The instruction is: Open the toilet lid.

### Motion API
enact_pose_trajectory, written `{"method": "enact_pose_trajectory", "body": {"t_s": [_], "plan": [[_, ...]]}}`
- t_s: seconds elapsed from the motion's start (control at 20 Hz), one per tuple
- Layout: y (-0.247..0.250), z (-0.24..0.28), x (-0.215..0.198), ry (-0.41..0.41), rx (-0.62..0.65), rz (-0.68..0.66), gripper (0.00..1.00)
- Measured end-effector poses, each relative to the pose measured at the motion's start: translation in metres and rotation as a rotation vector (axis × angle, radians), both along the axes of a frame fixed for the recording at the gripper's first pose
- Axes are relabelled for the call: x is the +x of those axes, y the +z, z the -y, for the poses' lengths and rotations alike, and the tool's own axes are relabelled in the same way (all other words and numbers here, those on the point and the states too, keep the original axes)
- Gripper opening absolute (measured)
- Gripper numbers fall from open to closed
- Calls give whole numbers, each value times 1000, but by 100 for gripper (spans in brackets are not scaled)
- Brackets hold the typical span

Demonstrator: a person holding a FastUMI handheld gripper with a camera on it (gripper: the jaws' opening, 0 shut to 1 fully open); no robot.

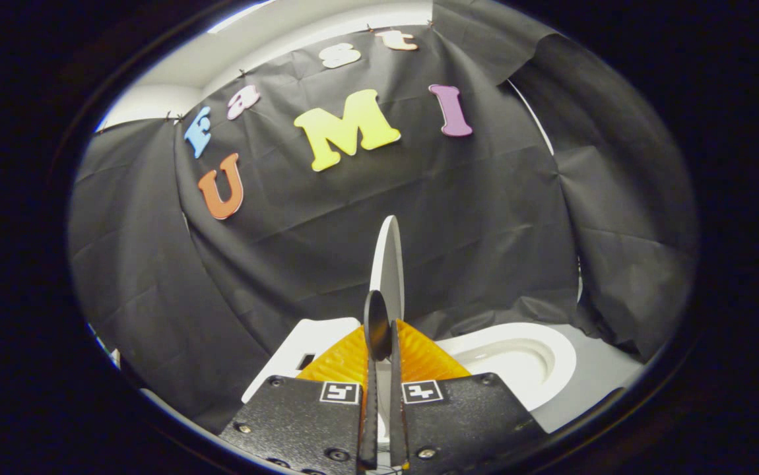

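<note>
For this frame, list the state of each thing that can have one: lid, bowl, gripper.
toilet lid: raised, standing upright on edge, its rim held between the fingers.
toilet bowl: uncovered, its inside showing, just beyond the fingers.
gripper: closed on the lid's rim, both fingers pressing it.

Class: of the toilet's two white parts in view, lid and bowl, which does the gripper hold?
The lid, standing edge-on, pinched in the gripper; the bowl lies open beside it.
</note>
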State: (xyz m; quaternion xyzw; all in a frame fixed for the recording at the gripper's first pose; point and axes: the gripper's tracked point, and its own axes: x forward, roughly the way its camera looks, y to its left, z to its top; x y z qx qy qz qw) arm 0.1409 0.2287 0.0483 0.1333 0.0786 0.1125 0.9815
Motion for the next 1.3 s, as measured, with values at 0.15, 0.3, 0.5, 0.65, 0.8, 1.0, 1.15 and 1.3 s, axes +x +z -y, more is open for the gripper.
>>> {"method": "enact_pose_trajectory", "body": {"t_s": [0.15, 0.3, 0.5, 0.65, 0.8, 1.0, 1.15, 1.3], "plan": [[2, -13, -1, -10, -34, 14, 11], [4, -26, -4, -6, -58, 23, 11], [5, -41, -2, 2, -83, 28, 11], [5, -51, -3, -7, -108, 37, 11], [6, -65, -5, -8, -145, 53, 11], [6, -87, -7, 10, -198, 71, 11], [4, -105, -7, 23, -237, 85, 11], [1, -126, -8, 52, -294, 85, 11]]}}
